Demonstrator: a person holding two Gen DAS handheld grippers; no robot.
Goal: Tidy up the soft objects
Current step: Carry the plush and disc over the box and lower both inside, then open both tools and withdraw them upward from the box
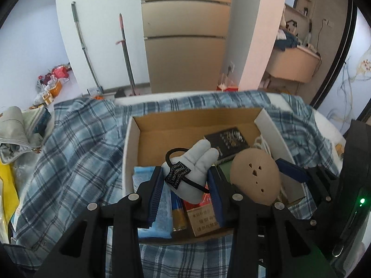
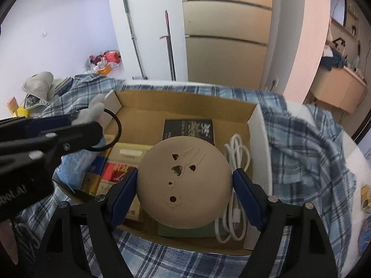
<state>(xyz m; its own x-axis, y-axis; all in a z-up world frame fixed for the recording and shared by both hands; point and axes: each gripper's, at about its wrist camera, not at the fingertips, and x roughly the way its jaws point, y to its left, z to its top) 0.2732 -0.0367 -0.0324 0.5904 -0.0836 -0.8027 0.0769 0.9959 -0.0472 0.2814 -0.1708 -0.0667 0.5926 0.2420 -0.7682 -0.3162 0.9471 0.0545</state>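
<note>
My left gripper (image 1: 186,180) is shut on a pale grey plush paw (image 1: 197,164) with a black hair tie and tag around it, held above the open cardboard box (image 1: 139,129). My right gripper (image 2: 184,185) is shut on a round tan soft pad (image 2: 185,183) with small cut-out holes, also held over the box (image 2: 257,125). The pad shows in the left wrist view (image 1: 255,177), just right of the paw. The left gripper and paw show at the left of the right wrist view (image 2: 92,113).
The box holds a black booklet (image 2: 189,127), a white cable (image 2: 236,185), red and yellow packets (image 2: 113,171) and a blue pack (image 1: 160,213). It sits on a blue plaid cloth (image 1: 76,148). A grey bag (image 1: 16,134) lies at the far left.
</note>
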